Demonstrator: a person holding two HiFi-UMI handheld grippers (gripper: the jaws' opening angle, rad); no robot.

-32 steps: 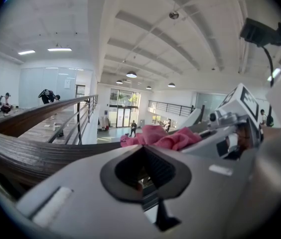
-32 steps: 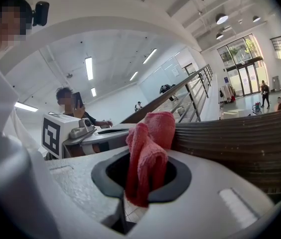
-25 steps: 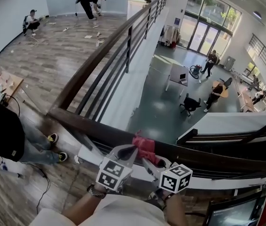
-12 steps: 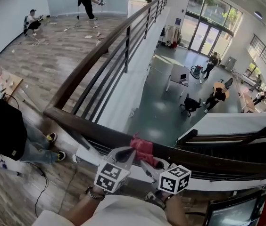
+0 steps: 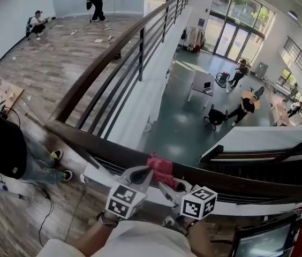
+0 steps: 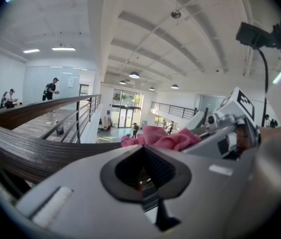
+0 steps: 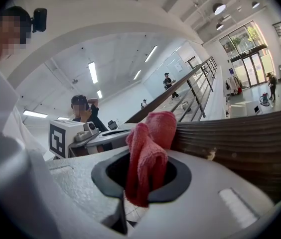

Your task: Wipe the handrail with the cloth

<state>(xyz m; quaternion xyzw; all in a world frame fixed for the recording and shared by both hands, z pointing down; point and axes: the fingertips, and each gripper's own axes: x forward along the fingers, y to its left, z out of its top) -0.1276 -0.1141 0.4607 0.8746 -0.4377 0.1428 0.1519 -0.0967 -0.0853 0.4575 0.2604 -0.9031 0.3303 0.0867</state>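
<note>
Soft, light pink cloth (image 7: 148, 156) likely holds best by a bunched fold, as the right gripper (image 5: 167, 185) fingers pinch it now at the handrail (image 5: 113, 149). The left gripper (image 6: 143, 171) fingers are pressed together on nothing.

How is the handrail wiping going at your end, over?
Right hand-held gripper shut on the pink cloth, cloth on the dark handrail. Left hand-held gripper shut, empty, alongside. Nothing blocking the rail.

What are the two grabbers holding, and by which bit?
The right gripper pinches the pink cloth by a bunched fold; the left gripper holds nothing.
</note>
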